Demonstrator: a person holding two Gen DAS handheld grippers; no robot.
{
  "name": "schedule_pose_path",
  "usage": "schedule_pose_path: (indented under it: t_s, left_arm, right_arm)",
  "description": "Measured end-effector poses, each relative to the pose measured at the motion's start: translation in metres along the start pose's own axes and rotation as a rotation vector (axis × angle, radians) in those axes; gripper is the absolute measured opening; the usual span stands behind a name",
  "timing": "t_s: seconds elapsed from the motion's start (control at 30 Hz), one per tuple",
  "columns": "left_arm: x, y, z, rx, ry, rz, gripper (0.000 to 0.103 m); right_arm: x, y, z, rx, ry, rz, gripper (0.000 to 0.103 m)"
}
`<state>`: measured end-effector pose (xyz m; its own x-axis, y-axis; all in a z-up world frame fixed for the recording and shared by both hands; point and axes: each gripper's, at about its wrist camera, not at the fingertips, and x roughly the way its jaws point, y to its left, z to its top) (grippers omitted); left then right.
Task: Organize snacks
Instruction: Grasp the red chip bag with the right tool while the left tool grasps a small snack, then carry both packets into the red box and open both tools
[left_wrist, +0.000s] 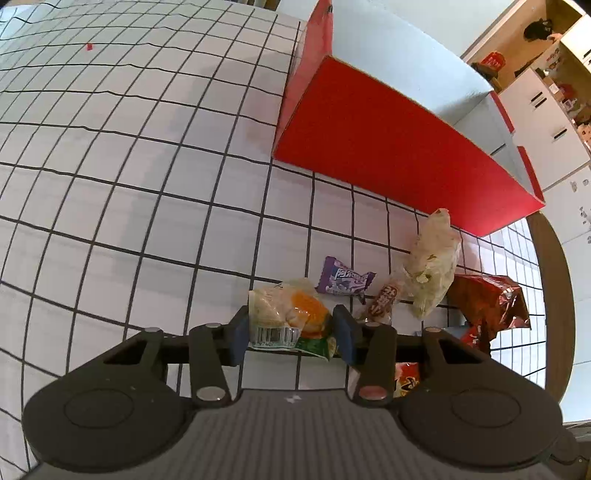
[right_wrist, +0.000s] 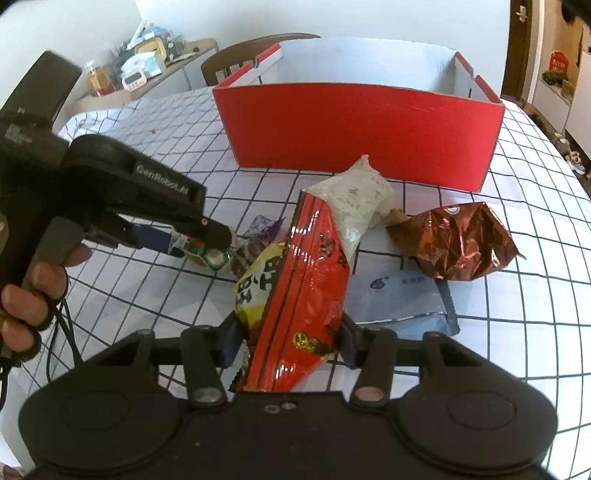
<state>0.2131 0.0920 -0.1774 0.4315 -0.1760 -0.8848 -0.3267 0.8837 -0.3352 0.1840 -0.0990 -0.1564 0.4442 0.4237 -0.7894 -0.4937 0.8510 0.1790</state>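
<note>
My left gripper (left_wrist: 290, 328) is shut on a clear snack pack with an orange and green label (left_wrist: 286, 317), just above the checked tablecloth. It also shows in the right wrist view (right_wrist: 207, 251). My right gripper (right_wrist: 288, 339) is shut on a red and yellow snack bag (right_wrist: 295, 295) and holds it tilted. The red box (right_wrist: 354, 129) stands open behind the pile; it also shows in the left wrist view (left_wrist: 388, 147). On the cloth lie a pale clear bag (right_wrist: 354, 206), a brown foil bag (right_wrist: 458, 243), a purple candy (left_wrist: 343, 280) and a small brown bar (left_wrist: 384, 299).
A flat silver pouch (right_wrist: 399, 299) lies under the red bag. A wooden chair (right_wrist: 236, 59) stands behind the box. The round table's edge (left_wrist: 554, 295) runs close on the right. White cabinets (left_wrist: 535, 110) stand beyond.
</note>
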Motion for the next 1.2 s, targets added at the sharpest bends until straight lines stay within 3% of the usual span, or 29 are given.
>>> schedule_pose_path:
  t_s: [0.17, 0.33, 0.8, 1.2]
  left_arm:
    - [-0.011, 0.003, -0.007, 0.006, -0.020, 0.010, 0.040]
    - [-0.029, 0.003, -0.015, 0.016, -0.055, 0.012, 0.030]
    - [-0.069, -0.003, -0.032, 0.056, -0.064, 0.002, 0.029]
    - [-0.119, -0.038, -0.009, 0.111, -0.164, -0.076, 0.029]
  right_arm:
    - [-0.010, 0.002, -0.002, 0.000, -0.024, 0.001, 0.045]
    - [-0.023, 0.005, -0.004, 0.011, -0.056, 0.015, 0.043]
    - [-0.065, 0.004, -0.007, 0.008, -0.108, 0.037, 0.042]
    - [-0.103, -0.012, 0.040, -0.008, -0.208, 0.039, 0.042]
